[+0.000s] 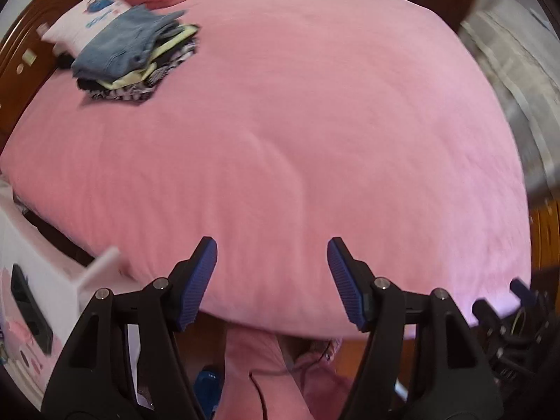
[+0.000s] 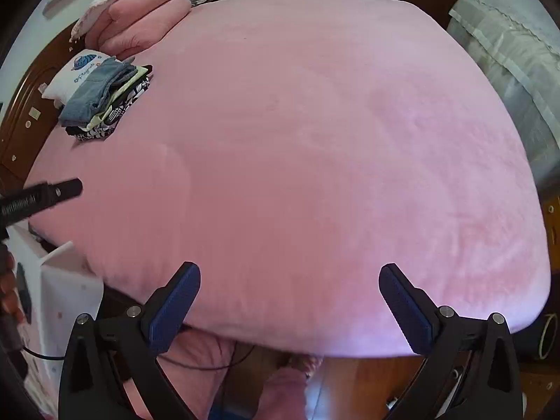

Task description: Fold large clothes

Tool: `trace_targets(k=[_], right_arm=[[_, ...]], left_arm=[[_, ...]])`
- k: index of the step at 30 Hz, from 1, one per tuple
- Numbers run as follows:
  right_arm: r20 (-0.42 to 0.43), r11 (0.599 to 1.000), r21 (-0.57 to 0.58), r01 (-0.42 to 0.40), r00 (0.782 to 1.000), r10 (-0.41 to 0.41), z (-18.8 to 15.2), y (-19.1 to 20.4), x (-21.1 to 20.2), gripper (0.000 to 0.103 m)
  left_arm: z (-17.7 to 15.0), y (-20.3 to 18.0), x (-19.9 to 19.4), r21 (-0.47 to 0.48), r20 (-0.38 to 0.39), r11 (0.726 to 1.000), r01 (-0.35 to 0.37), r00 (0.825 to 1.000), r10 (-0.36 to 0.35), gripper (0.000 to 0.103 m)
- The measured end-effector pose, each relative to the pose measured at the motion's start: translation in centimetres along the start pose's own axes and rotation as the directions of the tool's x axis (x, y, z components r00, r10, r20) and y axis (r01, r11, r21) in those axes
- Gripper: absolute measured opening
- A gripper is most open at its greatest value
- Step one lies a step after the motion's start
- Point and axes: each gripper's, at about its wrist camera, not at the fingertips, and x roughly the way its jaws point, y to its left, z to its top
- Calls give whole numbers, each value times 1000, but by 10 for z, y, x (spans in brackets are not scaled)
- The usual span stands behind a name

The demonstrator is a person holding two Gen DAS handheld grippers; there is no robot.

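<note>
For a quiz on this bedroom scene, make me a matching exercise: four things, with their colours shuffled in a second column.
Things:
1. bed cover
2. top garment of the folded pile
3. headboard
4. pillow beside the pile

Colours:
A. white with a blue print
B. pink
C. brown wood
D. faded blue denim

Pairs: 1-B, 2-D, 3-C, 4-A

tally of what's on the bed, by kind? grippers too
Stack of folded clothes, blue denim on top: 1
White printed pillow: 1
Pink cushions: 2
Open grippers, holding nothing: 2 (left gripper, right gripper)
Total: 6
</note>
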Motion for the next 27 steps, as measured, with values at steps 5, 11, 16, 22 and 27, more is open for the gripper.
trace_targets(k=[5,11,16,22,27], right_arm=[[-61,994,108,-13,998,19,-21,-39,-44,103],[-38,980,185,-78,995,87,-17,-40,-78,103],[3,987,146,-62,998,62,-10,-20,-96,103],[21,995,96,-37,999,35,-5,-4,-100,103],[34,998,61,-27,999,25,-1,4,-105,103]], left_arm=[[-26,-48,-49,11,25,996,83,996,-83,62],[-29,-71,-88,58,69,992,109,991,-113,62],[-36,-76,-104,81,103,988,135,984,-143,63],[-39,-89,-108,142,88,981,130,986,-143,63],[-35,-93,-109,166,99,981,102,988,-120,63]])
